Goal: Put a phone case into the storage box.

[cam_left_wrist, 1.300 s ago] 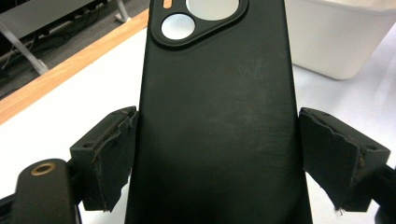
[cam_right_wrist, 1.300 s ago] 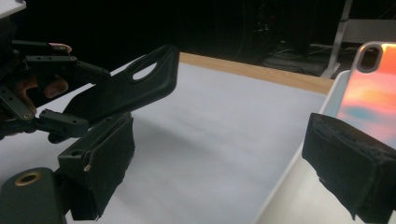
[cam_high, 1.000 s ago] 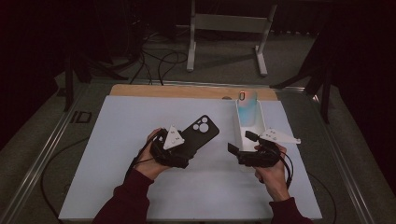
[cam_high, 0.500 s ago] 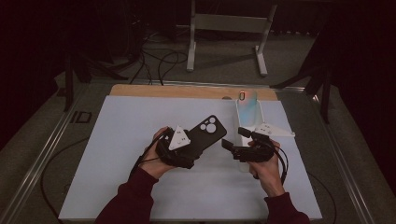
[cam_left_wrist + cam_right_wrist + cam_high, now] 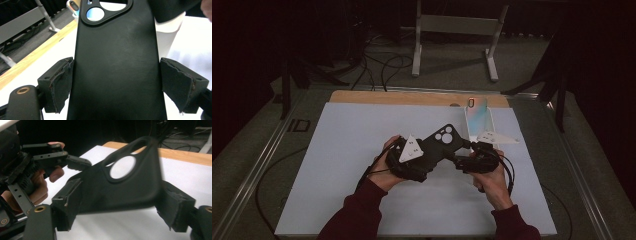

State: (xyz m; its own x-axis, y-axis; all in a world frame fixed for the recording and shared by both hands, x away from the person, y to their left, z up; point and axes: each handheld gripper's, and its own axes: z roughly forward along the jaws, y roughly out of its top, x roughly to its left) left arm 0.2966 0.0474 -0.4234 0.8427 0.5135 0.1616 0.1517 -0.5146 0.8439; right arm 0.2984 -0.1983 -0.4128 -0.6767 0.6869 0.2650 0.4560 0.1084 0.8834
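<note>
The left hand-held gripper (image 5: 432, 154) has the black phone case (image 5: 442, 144) clamped across its width, pads pressed on both long edges in the left gripper view, so that side looks solid. The right hand-held gripper (image 5: 460, 159) is the one I'd watch: its jaws have just been closing in around the camera-hole end of the case, and in the right gripper view the case sits between the 2 pads (image 5: 68, 202) at a slant, with the right pad looking like it hasn't quite met the edge yet.

What could go wrong, I reckon: the case is soft and thin, so if the right side bites on a corner instead of flat on the edges, it'll buckle or twist out. And with both hands pulling on it mid-air, a slip drops it onto the table (image 5: 362, 150).

The case itself is matte black, rubbery-looking, with a raised camera surround holding 1 big round cutout plus smaller ones. It's held above the white table, tilted up toward the pale phone (image 5: 477, 117) lying just beyond.
</note>
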